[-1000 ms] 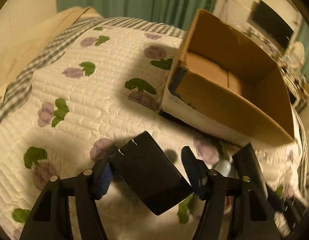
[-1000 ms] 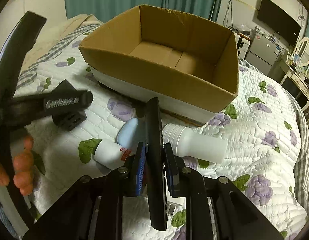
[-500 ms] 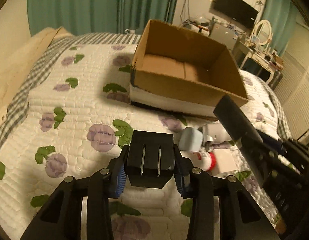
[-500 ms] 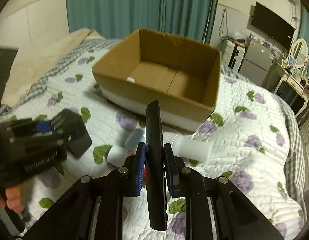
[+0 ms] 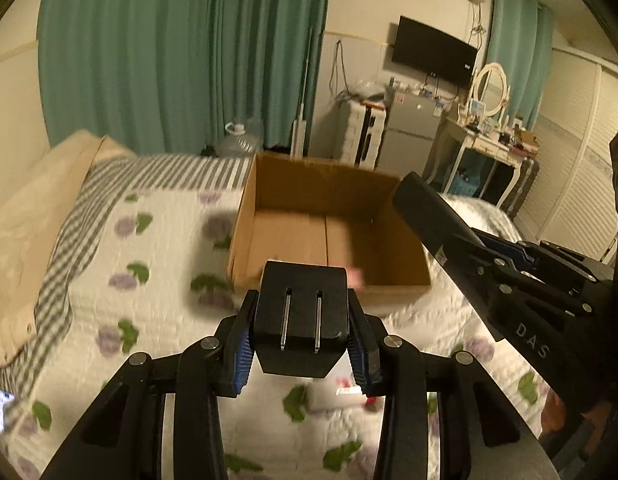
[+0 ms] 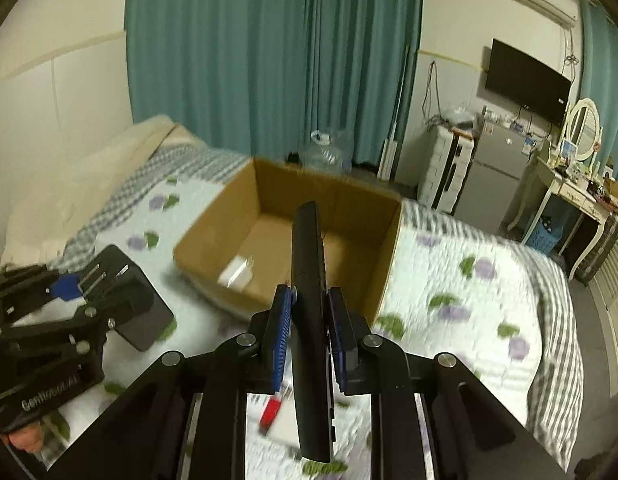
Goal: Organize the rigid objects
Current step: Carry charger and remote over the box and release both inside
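Since a second ago we have lifted both loads clear of the quilt and swung them toward the cardboard box (image 5: 329,236), which has slid from the right of the left wrist view to its centre. Our left gripper (image 5: 301,344) is clamped on the black power adapter (image 5: 301,320), its two prongs facing the camera and the blue pads pressing its sides. Our right gripper (image 6: 307,336) is clamped on the slim black remote (image 6: 309,280), held edge-on, with most of its length sticking forward over the box's near wall. The risks, as we judge them: the remote is gripped near its rear on a narrow edge, so a quick swing could pivot it between the pads or let it slip. The two grippers converge on one opening, so the remote tip could knock the adapter or catch the box rim. Both grippers hover above the bed (image 5: 157,280), angled slightly downward, left short of the near wall, right alongside and a little ahead. A white bottle with red (image 5: 341,396) lies on the quilt below, not yet packed.
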Demonstrator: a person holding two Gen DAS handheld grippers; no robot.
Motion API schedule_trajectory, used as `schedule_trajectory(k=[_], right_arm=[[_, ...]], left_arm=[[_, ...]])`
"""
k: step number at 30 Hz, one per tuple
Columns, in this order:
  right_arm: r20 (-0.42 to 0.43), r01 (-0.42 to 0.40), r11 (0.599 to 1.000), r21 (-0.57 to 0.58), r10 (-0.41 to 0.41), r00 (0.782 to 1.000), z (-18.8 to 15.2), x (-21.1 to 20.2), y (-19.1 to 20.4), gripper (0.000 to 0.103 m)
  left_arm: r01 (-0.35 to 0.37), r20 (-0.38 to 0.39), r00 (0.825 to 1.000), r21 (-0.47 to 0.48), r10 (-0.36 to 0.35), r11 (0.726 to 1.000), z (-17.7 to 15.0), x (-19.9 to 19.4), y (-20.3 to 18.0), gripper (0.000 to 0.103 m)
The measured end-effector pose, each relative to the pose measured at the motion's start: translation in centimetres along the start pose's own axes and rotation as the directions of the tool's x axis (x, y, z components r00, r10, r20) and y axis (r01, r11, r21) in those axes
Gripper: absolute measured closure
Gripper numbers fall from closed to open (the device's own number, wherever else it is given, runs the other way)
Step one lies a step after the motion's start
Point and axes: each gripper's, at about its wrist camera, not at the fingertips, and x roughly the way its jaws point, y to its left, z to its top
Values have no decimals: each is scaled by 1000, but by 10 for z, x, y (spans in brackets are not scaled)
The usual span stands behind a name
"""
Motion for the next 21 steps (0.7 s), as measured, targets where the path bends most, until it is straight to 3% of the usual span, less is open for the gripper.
schedule_trajectory(k=[10,21], right_arm=[[57,-19,998,56,16,998,55,45,-24,85],[-43,-38,992,118,43,998,31,141,-47,85]], left_arm=[[-43,61,997,43,40,998,51,39,-7,63],[-60,24,998,87,58,994,57,93,-8,63]])
